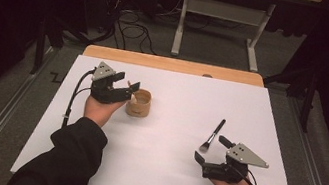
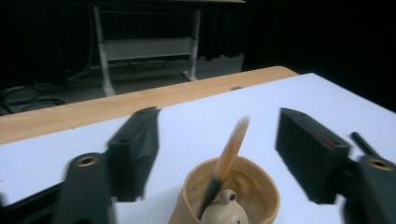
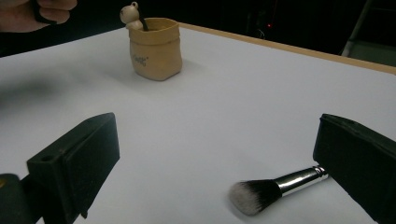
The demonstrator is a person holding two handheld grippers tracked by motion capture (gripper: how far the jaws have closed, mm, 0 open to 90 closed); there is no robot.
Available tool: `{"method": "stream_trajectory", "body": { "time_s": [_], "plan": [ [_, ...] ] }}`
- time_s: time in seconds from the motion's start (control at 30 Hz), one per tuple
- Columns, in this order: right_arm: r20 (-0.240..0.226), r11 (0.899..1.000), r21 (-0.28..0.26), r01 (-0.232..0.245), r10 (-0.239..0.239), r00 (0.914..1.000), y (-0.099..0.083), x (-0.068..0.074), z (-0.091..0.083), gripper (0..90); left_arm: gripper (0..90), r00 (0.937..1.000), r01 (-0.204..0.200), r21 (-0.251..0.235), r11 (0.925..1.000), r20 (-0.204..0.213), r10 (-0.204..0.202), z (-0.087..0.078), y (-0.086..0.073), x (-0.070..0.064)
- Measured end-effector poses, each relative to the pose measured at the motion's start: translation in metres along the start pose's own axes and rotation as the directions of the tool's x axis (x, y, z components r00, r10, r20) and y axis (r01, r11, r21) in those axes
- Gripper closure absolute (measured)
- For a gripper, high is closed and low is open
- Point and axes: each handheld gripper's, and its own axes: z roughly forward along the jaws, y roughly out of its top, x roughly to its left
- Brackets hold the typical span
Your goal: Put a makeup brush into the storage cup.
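The bench [image 1: 160,137] is covered with a plain white sheet, and a strip of light wood shows along its far edge. On this sheet stands a small tan cup [image 1: 139,102], shaped like a little sack, with a small figure on its rim and a thin stick leaning inside. The left hand-held gripper [image 1: 125,88] is at the cup, jaws spread wide, one on each side of the rim, and it grips nothing. A makeup brush [image 1: 213,134] lies flat on the sheet, well apart from the cup, bristles toward the person. The right hand-held gripper [image 1: 209,150] is just beside the brush head with jaws open, not touching it. Beyond the cup, past the wooden edge, the room is dark: grey carpet, loose cables [image 1: 130,28] and the white legs of another table [image 1: 219,25].
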Motion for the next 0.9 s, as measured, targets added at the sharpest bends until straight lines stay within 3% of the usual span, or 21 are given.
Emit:
{"method": "stream_trajectory", "body": {
  "time_s": [0.07,0.27,0.9],
  "plan": [
    [-0.002,1.000,0.002,0.000,0.000,1.0000,0.000,0.000,0.000,1.0,15.2,1.0000,-0.002,0.022,0.9998,0.000,0.002,-0.001,-0.001,0.003],
    [-0.003,1.000,0.003,0.003,-0.003,1.0000,0.000,0.001,0.001,1.1,11.1,1.0000,0.001,0.022,0.9998,-0.008,-0.001,-0.004,0.000,0.005],
    [0.000,1.000,0.004,0.002,-0.002,1.0000,0.000,0.001,0.001,1.1,10.9,0.9998,0.013,0.042,0.9990,-0.019,-0.012,-0.013,-0.004,0.007]
  ]
}}
